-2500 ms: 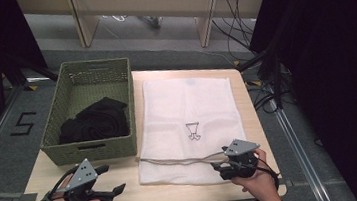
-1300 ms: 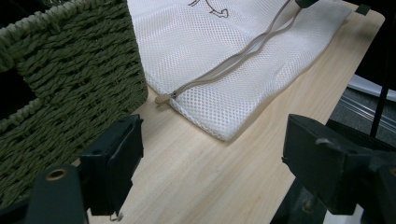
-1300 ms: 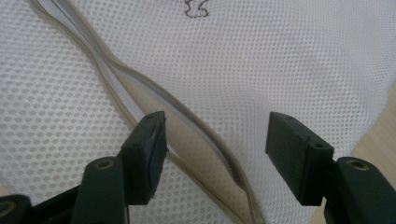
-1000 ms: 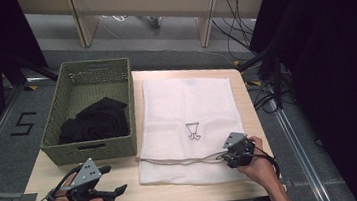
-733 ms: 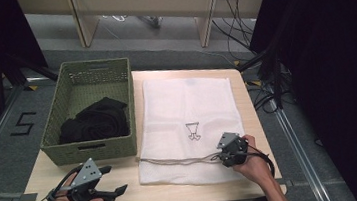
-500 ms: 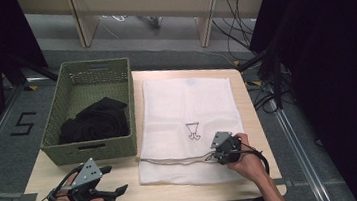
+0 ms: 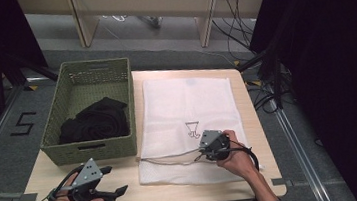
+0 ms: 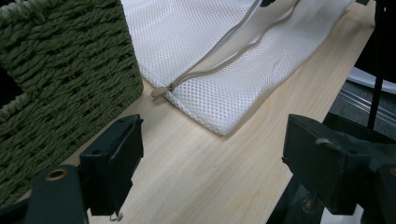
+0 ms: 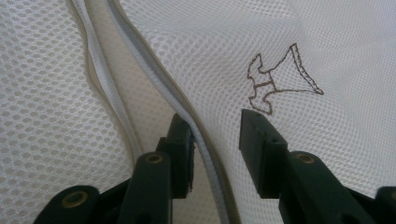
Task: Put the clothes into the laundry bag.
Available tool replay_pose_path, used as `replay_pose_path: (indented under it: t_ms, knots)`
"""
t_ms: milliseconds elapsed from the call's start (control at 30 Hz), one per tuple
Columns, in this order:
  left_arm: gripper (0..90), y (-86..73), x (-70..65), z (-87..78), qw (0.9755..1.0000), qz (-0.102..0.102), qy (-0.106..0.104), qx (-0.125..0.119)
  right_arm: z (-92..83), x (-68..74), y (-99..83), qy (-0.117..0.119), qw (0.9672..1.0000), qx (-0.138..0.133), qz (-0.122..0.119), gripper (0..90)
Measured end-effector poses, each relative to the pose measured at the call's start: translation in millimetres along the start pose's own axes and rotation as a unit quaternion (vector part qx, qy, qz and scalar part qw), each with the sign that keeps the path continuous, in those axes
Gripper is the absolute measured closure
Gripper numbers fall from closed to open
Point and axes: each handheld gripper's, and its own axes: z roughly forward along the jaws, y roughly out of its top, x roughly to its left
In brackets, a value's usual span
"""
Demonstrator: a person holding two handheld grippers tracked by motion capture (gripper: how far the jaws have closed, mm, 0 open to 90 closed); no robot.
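One white mesh bag (image 7: 189, 124) lies right of one basket (image 7: 90, 115); the right gripper (image 9: 215, 135), jaws just closing, straddles its zipper edge unpressed; the left gripper (image 7: 100, 186) hangs released at the near left

The laundry bag (image 7: 189, 124) is white mesh cloth, an open honeycomb weave, soft and matt, with a small brown stitched emblem (image 9: 280, 79) on its upper face. Its zipper (image 9: 154, 88) runs on a smooth, tight-woven tape, paler than the mesh, edged in beige; the pull (image 8: 159, 91) looks like dull beige plastic. The basket (image 7: 89, 110) is woven of coarse olive-green cord, rough and matt, and holds black cloth (image 7: 95, 120) (soft, crumpled, without sheen). The surface (image 7: 186, 190) is pale wood with a fine grain, smooth and satin. The right tongs (image 9: 217, 144) and left tongs (image 8: 210, 177) are black matt plastic, with brass-coloured metal rivets.
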Motion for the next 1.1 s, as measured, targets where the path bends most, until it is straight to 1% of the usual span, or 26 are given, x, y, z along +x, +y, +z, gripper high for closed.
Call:
replay_pose_path:
  t_ms: [67,100,133,200,233,267,333,367,433,467,500,533,567,667,700,767,800,833,867,900,933,967,1000,1033,1067,1100]
  knots:
    - [19.8,-0.1,0.1,-0.3,1.0000,0.000,0.000,0.002,-1.4,-0.5,0.7,0.002,1.0000,-0.004,0.004,71.7]
    - [19.9,0.0,0.1,-0.3,1.0000,0.000,0.000,0.003,-3.7,-1.7,1.5,0.005,0.9999,-0.010,0.009,77.9]
    - [19.9,0.0,0.1,-0.3,1.0000,0.000,0.000,0.003,-4.8,-1.8,2.0,0.005,0.9999,-0.007,0.015,79.7]
    - [19.9,0.2,0.3,0.5,1.0000,-0.001,0.000,0.001,-5.3,-2.7,2.8,0.005,0.9999,-0.006,0.012,81.2]
    - [19.9,0.1,0.1,0.3,1.0000,0.000,0.000,0.002,-6.3,-3.4,4.5,0.005,0.9997,-0.005,0.023,83.5]
    - [19.9,0.1,0.1,0.3,1.0000,0.000,0.000,0.002,-6.3,-3.4,4.5,0.005,0.9997,-0.005,0.023,83.5]
    - [19.8,0.6,0.5,-0.2,1.0000,0.000,0.002,0.000,-6.6,-5.2,6.3,0.002,0.9995,-0.008,0.031,84.3]
    - [19.9,1.6,1.7,-1.4,1.0000,0.000,0.004,-0.001,-7.4,-7.6,8.4,-0.001,0.9994,-0.018,0.030,84.5]
    - [19.9,2.2,2.7,-2.7,1.0000,0.000,0.007,-0.003,-8.6,-8.9,9.7,-0.001,0.9992,-0.022,0.032,84.6]
    - [19.9,2.8,3.9,-4.2,0.9999,0.000,0.009,-0.004,-8.9,-10.3,10.6,-0.004,0.9990,-0.026,0.036,84.6]
    - [19.9,4.2,6.6,-6.3,0.9998,-0.003,0.016,-0.008,-9.6,-13.2,12.4,-0.009,0.9983,-0.028,0.049,84.6]
    - [19.9,4.8,7.9,-7.2,0.9998,-0.005,0.019,-0.008,-9.7,-15.6,13.3,-0.012,0.9982,-0.032,0.049,84.6]
    - [19.9,5.4,8.9,-8.2,0.9997,-0.007,0.020,-0.008,-10.3,-17.4,13.8,-0.014,0.9977,-0.035,0.056,84.6]
    - [19.8,7.5,10.1,-10.8,0.9996,-0.008,0.024,-0.012,-10.7,-21.5,15.5,-0.017,0.9974,-0.039,0.059,84.6]
    - [19.9,12.0,11.3,-13.6,0.9994,-0.004,0.028,-0.018,-11.6,-24.3,16.9,-0.017,0.9963,-0.045,0.072,84.5]
    - [19.9,18.5,13.5,-17.3,0.9989,0.003,0.040,-0.024,-13.0,-26.9,18.5,-0.019,0.9960,-0.050,0.071,84.3]
    - [19.9,18.5,13.5,-17.3,0.9989,0.003,0.040,-0.024,-13.0,-26.9,18.5,-0.019,0.9960,-0.050,0.071,84.3]
    - [19.9,26.3,17.1,-23.1,0.9980,0.005,0.054,-0.032,-15.2,-28.2,19.9,-0.021,0.9954,-0.053,0.078,84.1]
    - [19.8,31.0,20.2,-26.2,0.9975,0.004,0.060,-0.036,-16.0,-29.0,20.5,-0.022,0.9953,-0.056,0.076,84.0]
    - [19.8,31.0,20.2,-26.2,0.9975,0.004,0.060,-0.036,-16.0,-29.0,20.5,-0.022,0.9953,-0.056,0.076,84.0]
    - [19.8,41.9,28.2,-31.9,0.9961,-0.001,0.078,-0.042,-18.5,-29.7,21.2,-0.022,0.9948,-0.060,0.080,84.0]
    - [19.7,47.9,32.8,-34.5,0.9952,-0.004,0.087,-0.044,-19.7,-29.7,21.5,-0.022,0.9941,-0.064,0.085,83.9]
    - [19.0,47.9,32.8,-34.5,0.9952,-0.004,0.087,-0.044,-19.8,-30.5,22.1,-0.022,0.9945,-0.066,0.078,83.8]
    - [18.1,60.5,43.4,-38.7,0.9939,-0.011,0.101,-0.044,-20.4,-29.4,22.5,-0.021,0.9943,-0.064,0.083,83.6]
    - [17.3,60.5,43.4,-38.7,0.9939,-0.011,0.101,-0.044,-20.4,-29.4,22.5,-0.021,0.9943,-0.064,0.083,83.6]
    - [17.3,67.0,49.6,-39.7,0.9933,-0.012,0.108,-0.039,-20.2,-29.8,22.7,-0.022,0.9949,-0.063,0.075,83.5]
